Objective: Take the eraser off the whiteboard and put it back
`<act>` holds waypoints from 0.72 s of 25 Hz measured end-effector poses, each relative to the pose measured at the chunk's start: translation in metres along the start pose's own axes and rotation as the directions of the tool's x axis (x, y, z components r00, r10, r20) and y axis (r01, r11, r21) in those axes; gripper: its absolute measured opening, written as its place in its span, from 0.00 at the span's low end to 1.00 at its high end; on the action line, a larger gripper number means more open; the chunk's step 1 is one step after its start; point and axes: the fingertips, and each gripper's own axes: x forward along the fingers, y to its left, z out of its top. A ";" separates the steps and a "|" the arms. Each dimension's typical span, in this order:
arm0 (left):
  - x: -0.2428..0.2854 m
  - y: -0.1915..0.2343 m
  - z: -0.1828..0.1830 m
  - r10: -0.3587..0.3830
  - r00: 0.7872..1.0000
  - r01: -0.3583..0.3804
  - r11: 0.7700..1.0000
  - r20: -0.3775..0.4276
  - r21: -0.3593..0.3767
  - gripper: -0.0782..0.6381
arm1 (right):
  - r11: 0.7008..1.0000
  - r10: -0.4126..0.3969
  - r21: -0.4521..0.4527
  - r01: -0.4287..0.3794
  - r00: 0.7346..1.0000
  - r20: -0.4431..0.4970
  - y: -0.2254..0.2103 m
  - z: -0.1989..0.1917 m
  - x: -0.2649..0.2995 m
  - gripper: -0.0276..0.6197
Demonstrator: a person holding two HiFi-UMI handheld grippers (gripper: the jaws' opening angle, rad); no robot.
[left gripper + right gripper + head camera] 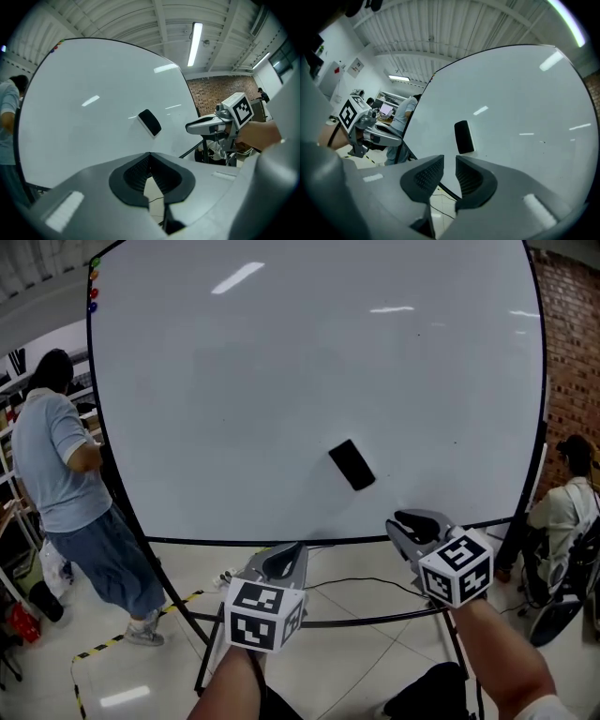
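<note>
A black eraser (352,465) sticks tilted on the big whiteboard (234,381), low and right of its middle. My right gripper (410,521) hovers below and right of the eraser, short of the board. Its jaws stand a little apart and are open with nothing between them; the eraser (463,137) shows just past their tips (450,159). My left gripper (286,559) is held lower left of the eraser, near the board's bottom edge. Its pads meet at the tips (150,157), shut on nothing. The eraser (149,122) appears above them, with the right gripper (206,125) to its right.
A person in a light blue shirt (56,465) stands at the board's left edge. Another person (567,502) sits at the right by a brick wall (572,352). The board's stand legs (347,620) and a cable (366,582) cross the tiled floor below.
</note>
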 end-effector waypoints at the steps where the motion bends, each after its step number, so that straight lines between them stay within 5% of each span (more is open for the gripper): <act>1: 0.000 0.000 0.000 -0.001 1.000 0.001 1.000 0.000 0.002 0.13 | 1.000 -0.005 -0.011 0.005 1.000 -0.004 0.000 0.000 0.001 0.17; 8: -0.003 0.000 0.004 -0.002 1.000 0.002 1.000 0.011 -0.002 0.13 | 0.998 -0.035 -0.057 0.035 0.999 0.001 0.001 0.013 0.008 0.17; 18: -0.009 0.002 0.010 0.008 1.000 -0.007 1.000 0.029 -0.022 0.13 | 0.951 -0.127 -0.285 0.123 0.992 0.004 0.002 0.036 0.030 0.33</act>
